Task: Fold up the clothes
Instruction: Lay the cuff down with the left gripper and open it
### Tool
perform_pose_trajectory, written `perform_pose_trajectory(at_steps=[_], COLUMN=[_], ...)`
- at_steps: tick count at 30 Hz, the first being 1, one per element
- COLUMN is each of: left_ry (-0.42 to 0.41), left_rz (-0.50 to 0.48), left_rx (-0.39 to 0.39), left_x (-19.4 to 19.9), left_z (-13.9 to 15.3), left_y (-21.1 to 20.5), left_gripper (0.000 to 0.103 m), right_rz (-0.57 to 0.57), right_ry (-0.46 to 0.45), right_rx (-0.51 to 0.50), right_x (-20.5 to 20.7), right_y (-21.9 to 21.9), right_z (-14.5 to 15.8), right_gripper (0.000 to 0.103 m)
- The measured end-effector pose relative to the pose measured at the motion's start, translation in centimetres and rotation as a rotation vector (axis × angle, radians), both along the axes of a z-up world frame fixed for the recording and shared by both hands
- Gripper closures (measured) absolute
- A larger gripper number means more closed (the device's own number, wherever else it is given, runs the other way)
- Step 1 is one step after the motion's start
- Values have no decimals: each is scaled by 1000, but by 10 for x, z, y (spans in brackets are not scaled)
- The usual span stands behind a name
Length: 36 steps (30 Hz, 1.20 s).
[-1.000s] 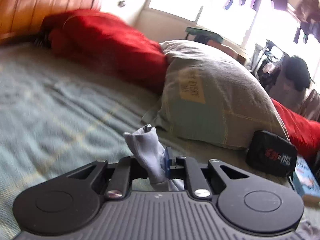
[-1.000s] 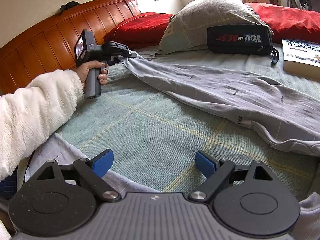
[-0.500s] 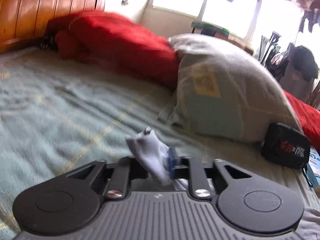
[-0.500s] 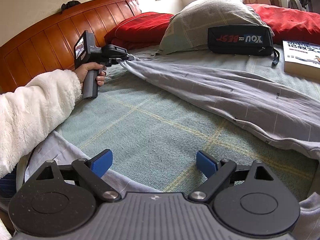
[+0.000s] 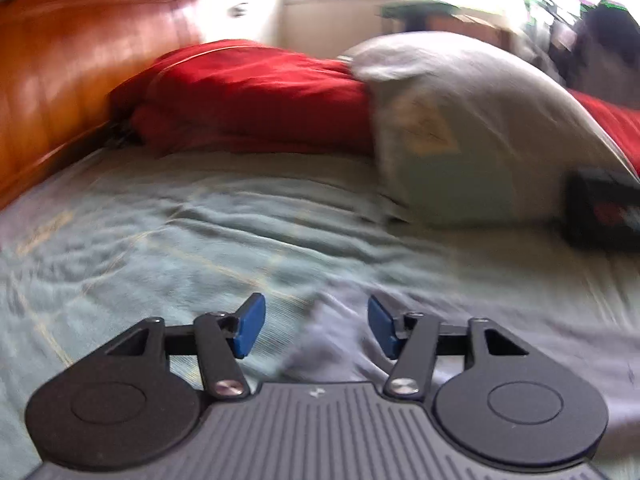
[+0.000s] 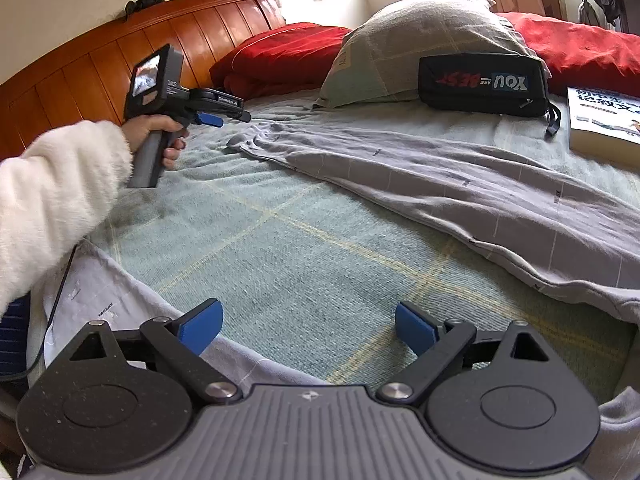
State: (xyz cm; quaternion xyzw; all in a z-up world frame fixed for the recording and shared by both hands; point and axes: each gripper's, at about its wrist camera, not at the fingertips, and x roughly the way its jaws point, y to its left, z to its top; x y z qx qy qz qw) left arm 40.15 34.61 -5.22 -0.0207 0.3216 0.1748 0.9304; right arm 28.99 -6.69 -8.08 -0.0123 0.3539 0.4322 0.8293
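Observation:
A grey garment [image 6: 460, 188] lies stretched across the green bedspread [image 6: 300, 272], from its bunched end [image 6: 248, 142] near the headboard to the right edge. My left gripper [image 6: 236, 114] hovers just above that end, its jaws opening. In the left wrist view the left gripper [image 5: 316, 326] shows its blue pads apart, with the grey cloth [image 5: 332, 336] lying loose on the bed beneath them, not pressed. My right gripper [image 6: 308, 328] stands open low over the bedspread with nothing between its fingers. Another pale cloth [image 6: 104, 304] lies under its left side.
A wooden headboard [image 6: 100, 60] runs along the left. Red pillows [image 6: 280, 52] and a grey-green pillow [image 6: 420, 40] lie at the head of the bed. A black pouch [image 6: 484, 84] and a book [image 6: 604, 124] rest at the right. A person's white fleece sleeve [image 6: 52, 200] reaches in from the left.
The left gripper was shut on the garment's end; it has let go, its jaws have spread, and it has lifted slightly. The cloth end now lies on the bed. The right gripper kept still.

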Motion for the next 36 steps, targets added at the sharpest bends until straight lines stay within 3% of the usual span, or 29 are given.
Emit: perform_pose_trajectory(at_steps=[4,9,11,15,24,25,29,32,36], left_ry=[75,118,95,50,6,-5,27,50,34], left_rz=[-160,-370,-427,-540,-642,-650,-646,-662,-664], left_rx=[87,169,166,158,69,76,84,59,-40], left_x=[-21,-66,-78,-99,-45,-40,-17,-13,-12], left_z=[21,48,47,43,19,16,-13,-36,-42], left_y=[-48,-111,-135,-183,-294,-306,-337,-340,-322], left_gripper=[39,27,20,18,18,16,16,15,14], right_rz=[-5,-50,-43,-67,-221,-241,-324,-361,-381], right_ry=[5,-60,-111,-224,-301,-298,-241,-169,-78], right_rx=[21,3,-2,-105,-365,-382,-413,-394,-386], right_x=[3,-6,-15,-24,19,27,70,108,156], right_y=[1,-6,-18,-43,-113,-122,-160,-187,-210], right_z=[0,26,46,73,95,94,89,80,64], right_gripper=[6,11,15,28,44,47,85,86,86])
